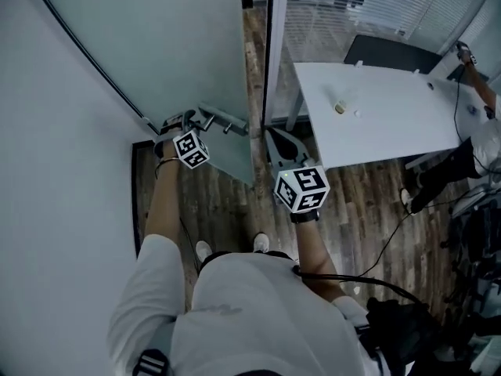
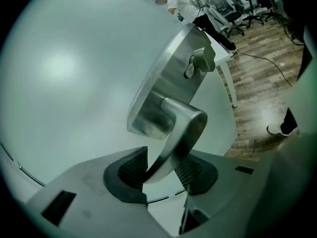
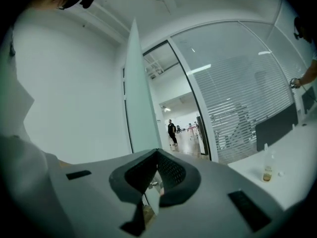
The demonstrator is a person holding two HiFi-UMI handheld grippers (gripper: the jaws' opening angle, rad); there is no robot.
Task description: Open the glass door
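the frosted glass door (image 1: 156, 45) stands swung open, filling the upper left of the head view, with its free edge running down the middle of that view. near that edge sits its brushed metal lever handle (image 2: 181, 133), fixed to an oval metal backplate (image 2: 166, 83) with a thumb-turn lock (image 2: 200, 61) beyond it.

the left claw (image 2: 161, 170) pinches the lever: in the left gripper view the lever's end runs down between the two dark ribbed pads (image 2: 131, 167), and both pads lie against it. in the head view the left claw (image 1: 196, 121) is at the handle, on the side of the door facing the person.

the right claw (image 3: 157, 168) is pressed together with nothing between its pads. in the head view the right claw (image 1: 272, 137) sits just right of the door's free edge, apart from the handle; whether it touches the door cannot be told. its own view shows the door edge-on, upright above the pads, with the open doorway beside it and a person (image 3: 171, 132) far off.

further right stands a white rectangular worktop (image 1: 391, 116) carrying a small bottle (image 1: 340, 106), over a dark wood-plank floor (image 1: 368, 210).
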